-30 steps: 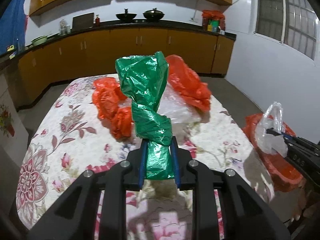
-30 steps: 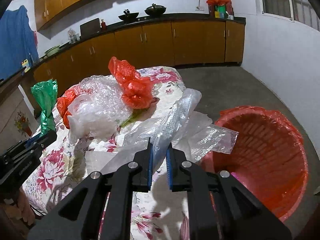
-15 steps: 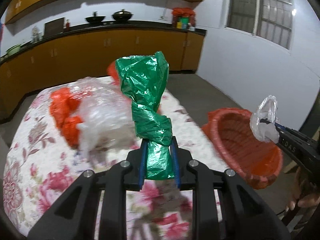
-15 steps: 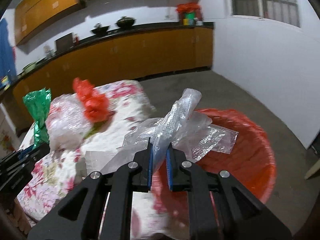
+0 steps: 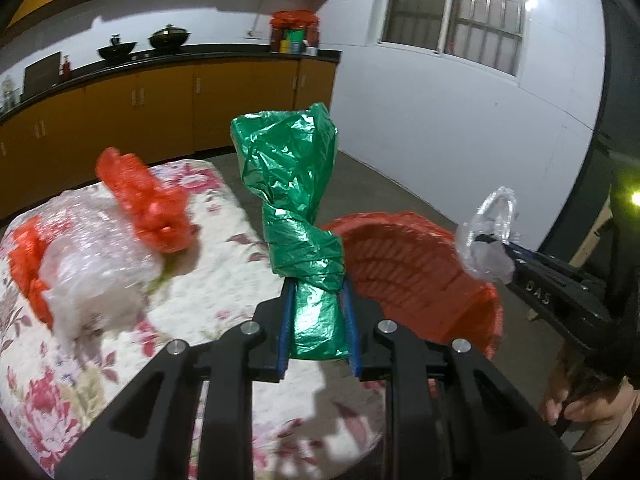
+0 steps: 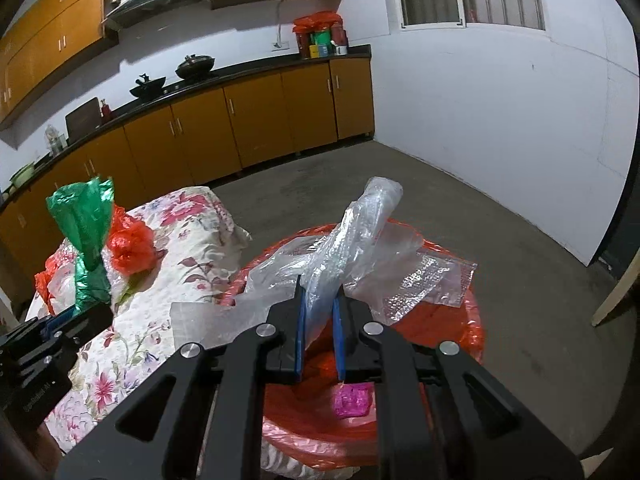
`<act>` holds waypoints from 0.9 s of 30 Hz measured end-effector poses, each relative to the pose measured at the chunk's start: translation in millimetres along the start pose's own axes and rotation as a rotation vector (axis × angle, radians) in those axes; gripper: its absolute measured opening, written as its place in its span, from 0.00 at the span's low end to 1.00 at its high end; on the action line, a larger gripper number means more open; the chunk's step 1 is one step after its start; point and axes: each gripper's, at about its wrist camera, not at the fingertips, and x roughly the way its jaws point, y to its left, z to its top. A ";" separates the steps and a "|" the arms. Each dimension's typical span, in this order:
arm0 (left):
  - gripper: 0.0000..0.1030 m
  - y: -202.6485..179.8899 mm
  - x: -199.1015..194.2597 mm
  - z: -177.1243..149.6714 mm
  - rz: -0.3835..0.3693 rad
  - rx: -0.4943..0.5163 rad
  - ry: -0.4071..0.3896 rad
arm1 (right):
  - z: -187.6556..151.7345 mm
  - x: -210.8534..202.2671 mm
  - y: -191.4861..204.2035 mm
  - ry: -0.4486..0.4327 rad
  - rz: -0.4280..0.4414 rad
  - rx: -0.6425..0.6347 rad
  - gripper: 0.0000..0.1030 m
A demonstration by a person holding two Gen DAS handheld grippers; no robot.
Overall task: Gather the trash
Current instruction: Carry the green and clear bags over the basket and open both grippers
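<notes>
My left gripper (image 5: 316, 292) is shut on a twisted green plastic bag (image 5: 294, 208), held upright over the table's right edge. My right gripper (image 6: 319, 292) is shut on clear plastic wrap (image 6: 352, 240) and holds it above the red-lined trash basket (image 6: 452, 316). The basket (image 5: 404, 264) stands on the floor beside the table. In the left wrist view the right gripper (image 5: 500, 252) shows at the right with the clear plastic. The green bag also shows in the right wrist view (image 6: 86, 224).
On the floral tablecloth (image 5: 224, 280) lie a red plastic bag (image 5: 148, 200), a bubble-wrap bundle (image 5: 92, 264) and more red plastic (image 5: 26, 256). A pink scrap (image 6: 352, 400) lies in the basket. Orange cabinets (image 6: 256, 120) line the far wall.
Both grippers have swung right, away from the table towards the basket. The right gripper's clear plastic now hangs over the basket's opening. Both grips are unchanged.
</notes>
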 end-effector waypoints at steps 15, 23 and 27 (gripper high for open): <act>0.23 -43.7 51.7 11.9 -0.099 0.052 0.061 | 9.2 13.4 -33.3 -0.001 0.002 0.073 0.12; 0.25 -58.7 80.3 7.9 -0.128 0.065 0.110 | 7.7 18.1 -43.3 0.002 0.012 0.090 0.20; 0.32 -59.8 92.0 1.6 -0.125 0.066 0.140 | 3.7 19.7 -50.4 0.014 0.019 0.111 0.33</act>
